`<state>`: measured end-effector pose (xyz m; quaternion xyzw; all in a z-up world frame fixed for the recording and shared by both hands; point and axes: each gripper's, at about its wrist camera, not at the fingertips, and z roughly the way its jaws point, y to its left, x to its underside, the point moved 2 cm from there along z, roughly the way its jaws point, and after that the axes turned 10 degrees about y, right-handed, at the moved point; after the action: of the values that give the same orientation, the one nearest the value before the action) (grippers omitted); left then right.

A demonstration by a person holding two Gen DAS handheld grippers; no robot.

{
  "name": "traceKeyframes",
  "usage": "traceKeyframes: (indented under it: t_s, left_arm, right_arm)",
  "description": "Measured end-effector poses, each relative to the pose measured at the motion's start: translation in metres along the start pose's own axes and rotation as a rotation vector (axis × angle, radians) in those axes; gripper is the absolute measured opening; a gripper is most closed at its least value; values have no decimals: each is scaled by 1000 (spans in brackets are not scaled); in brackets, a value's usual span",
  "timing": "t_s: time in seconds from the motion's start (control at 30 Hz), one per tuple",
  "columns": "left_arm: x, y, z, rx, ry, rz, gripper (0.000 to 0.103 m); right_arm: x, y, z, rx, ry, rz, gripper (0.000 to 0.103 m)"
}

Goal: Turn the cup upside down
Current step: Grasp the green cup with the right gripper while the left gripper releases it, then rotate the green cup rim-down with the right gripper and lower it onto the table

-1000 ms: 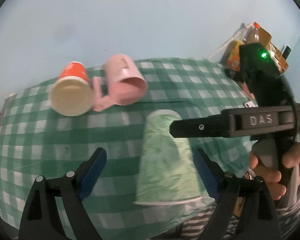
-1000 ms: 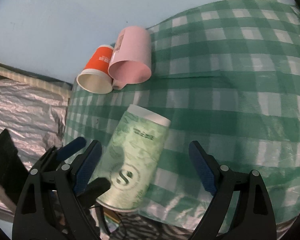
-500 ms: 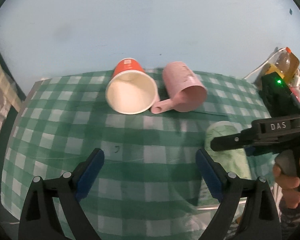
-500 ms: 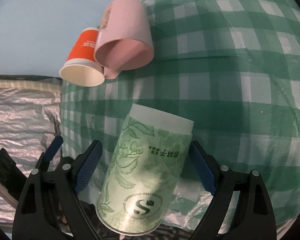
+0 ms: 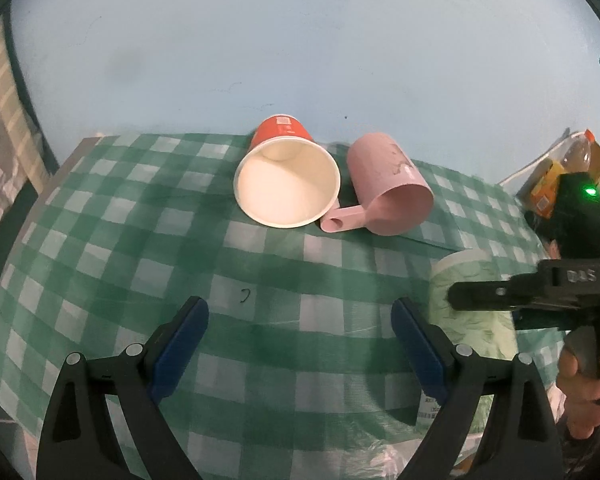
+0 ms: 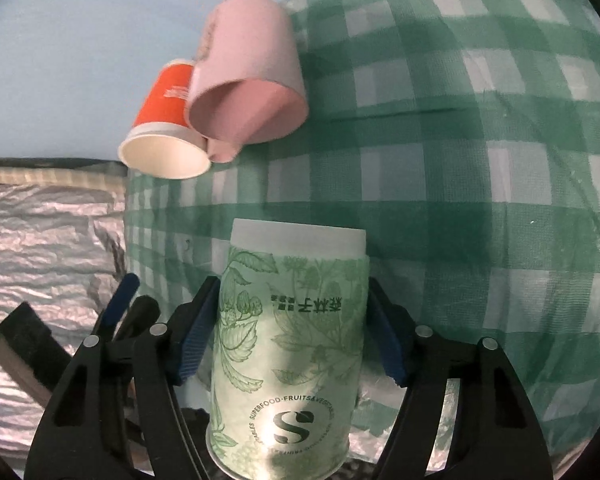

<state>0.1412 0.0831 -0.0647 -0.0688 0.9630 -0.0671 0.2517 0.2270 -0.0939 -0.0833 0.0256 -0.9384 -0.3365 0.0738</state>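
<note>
A green leaf-print paper cup (image 6: 292, 340) stands upside down near the front edge of the checked tablecloth (image 6: 460, 160). My right gripper (image 6: 290, 320) has its blue pads on both sides of the cup, touching or nearly touching it. The cup also shows at the right of the left wrist view (image 5: 472, 304), partly behind the right gripper's black body (image 5: 540, 294). My left gripper (image 5: 300, 336) is open and empty above the cloth, left of the cup.
A red paper cup (image 5: 286, 184) and a pink handled mug (image 5: 388, 196) lie on their sides at the back of the table, mouths toward me. Boxes and a bottle (image 5: 560, 172) stand at the far right. Silver foil (image 6: 48, 248) lies left of the table.
My right gripper has closed in around the green cup, which now sits between its pads. My left gripper has pulled away to the left, off the cup.
</note>
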Motion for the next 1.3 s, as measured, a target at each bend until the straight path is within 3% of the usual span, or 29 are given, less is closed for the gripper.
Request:
traceKeyframes:
  t_s: [0.23, 0.6, 0.7, 0.97, 1.3]
  left_arm:
    - [8, 0, -5, 34, 2, -23, 94]
    - [21, -10, -23, 24, -53, -8, 94]
    - [24, -14, -26, -7, -71, 14, 94]
    - [29, -15, -30, -36, -105, 41, 94]
    - [29, -12, -26, -42, -94, 48, 94]
  right_arm:
    - [27, 26, -28, 76, -185, -176, 71]
    - [71, 70, -57, 381, -606, -437, 71]
    - [75, 80, -59, 443, -681, -473, 71]
    - [84, 94, -58, 544, -755, -520, 71]
    - [83, 90, -40, 578, -709, -515, 71]
